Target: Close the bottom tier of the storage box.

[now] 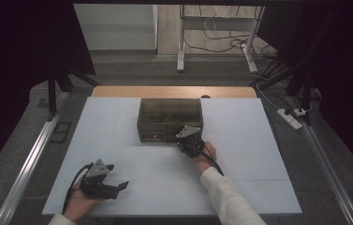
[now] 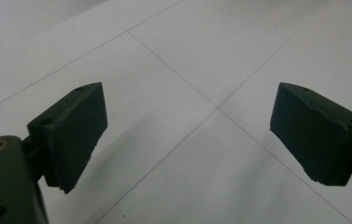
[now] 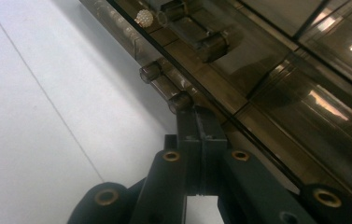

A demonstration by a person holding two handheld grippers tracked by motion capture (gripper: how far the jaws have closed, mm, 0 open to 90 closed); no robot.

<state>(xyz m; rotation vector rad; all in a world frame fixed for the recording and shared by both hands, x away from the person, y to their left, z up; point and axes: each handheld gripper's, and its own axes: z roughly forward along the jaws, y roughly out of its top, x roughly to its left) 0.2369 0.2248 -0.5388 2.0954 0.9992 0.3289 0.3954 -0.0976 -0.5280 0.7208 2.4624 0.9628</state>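
Lower left: left gripper [image 1: 118, 180] spread, idle on table [image 1: 239, 187]. Mid-frame: right gripper [image 3: 200, 115] pressed together at box [image 1: 169, 119] front edge. Judged stiff, slick plastic, fragile hinges; best taken by knob [image 3: 144, 17].

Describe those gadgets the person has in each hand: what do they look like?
Each tool is black. The left tool has two blocky, wedge-shaped fingers and a brass-coloured bushing at its joint. The right tool shows several such bushings. Both carry a grey three-cornered plate on top and trail a black cable. A white sleeve covers the right forearm.
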